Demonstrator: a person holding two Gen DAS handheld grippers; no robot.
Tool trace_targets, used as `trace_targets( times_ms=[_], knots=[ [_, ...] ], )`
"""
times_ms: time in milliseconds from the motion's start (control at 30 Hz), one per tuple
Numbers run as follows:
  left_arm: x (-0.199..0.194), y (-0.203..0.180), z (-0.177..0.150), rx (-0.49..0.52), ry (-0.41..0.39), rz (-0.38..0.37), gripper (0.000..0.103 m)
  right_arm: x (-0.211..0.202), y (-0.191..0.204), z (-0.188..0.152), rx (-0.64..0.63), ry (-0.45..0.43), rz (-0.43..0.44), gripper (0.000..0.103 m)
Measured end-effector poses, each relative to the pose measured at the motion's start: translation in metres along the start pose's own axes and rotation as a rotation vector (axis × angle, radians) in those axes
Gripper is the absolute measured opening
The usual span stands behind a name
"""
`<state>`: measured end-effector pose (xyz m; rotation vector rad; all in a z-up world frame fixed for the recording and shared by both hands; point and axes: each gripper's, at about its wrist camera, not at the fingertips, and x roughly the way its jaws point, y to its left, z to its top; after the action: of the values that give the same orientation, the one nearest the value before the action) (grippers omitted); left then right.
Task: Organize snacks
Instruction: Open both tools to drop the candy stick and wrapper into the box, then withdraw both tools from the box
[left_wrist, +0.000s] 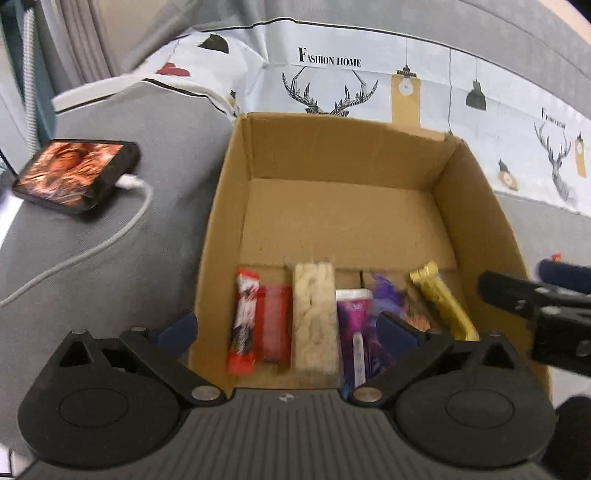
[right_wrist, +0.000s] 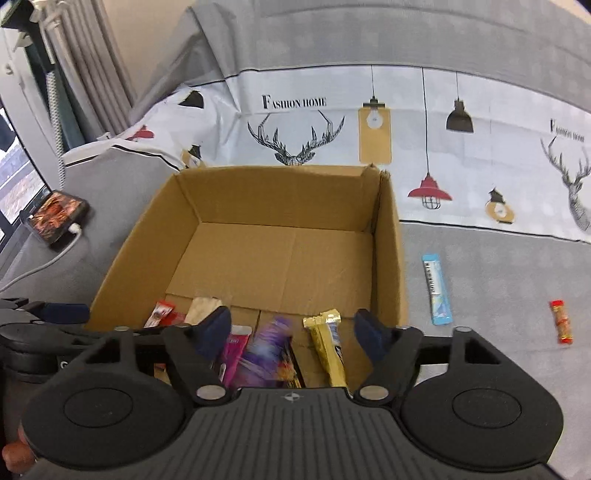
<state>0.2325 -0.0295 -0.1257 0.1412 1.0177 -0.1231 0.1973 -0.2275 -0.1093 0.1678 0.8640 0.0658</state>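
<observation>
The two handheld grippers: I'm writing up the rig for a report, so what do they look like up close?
Both look alike. The left gripper and right gripper each have a dark grey ribbed body with a small compass-like emblem, flanked by two round black discs. Black angular linkage arms pivot on silver rivets and end in dark blue fingertip pads. No cables or sleeves are visible.

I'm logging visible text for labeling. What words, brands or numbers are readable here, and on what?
"FASHION HOME": printed on the patterned sheet above the deer head, behind the cardboard box.
A second, similar print at the sheet's right edge: too blurred to read.
Snack wrappers, including the blue packet: print too small or blurred.
</observation>
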Motion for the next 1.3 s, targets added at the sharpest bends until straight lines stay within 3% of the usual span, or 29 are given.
trace_targets(
  times_ms=[133, 333, 600, 1033, 1300],
  knots=[
    [-0.031, 0.003, -0.027, -0.046, -0.001, 0.025, 0.103, -0.038, 0.005, -0.025, -0.016, -0.006, 0.001, 0.087],
    [-0.084, 0.005, -0.073, -0.139, -0.033, 0.047, 0.103, -0.099, 0.026, -0.069, -0.083, -0.111, -0.040, 0.092],
    [-0.135, -0.007, -0.109, -0.127, -0.110, 0.059, 0.103, -0.151, 0.038, -0.104, -0.135, -0.174, -0.037, 0.096],
    [-0.178, -0.026, -0.129, -0.084, -0.211, 0.081, 0.103, -0.197, 0.036, -0.128, -0.123, -0.250, -0.039, 0.098],
    [-0.186, -0.027, -0.131, -0.080, -0.225, 0.085, 0.103, -0.205, 0.036, -0.130, -0.112, -0.270, -0.034, 0.098]
  ],
)
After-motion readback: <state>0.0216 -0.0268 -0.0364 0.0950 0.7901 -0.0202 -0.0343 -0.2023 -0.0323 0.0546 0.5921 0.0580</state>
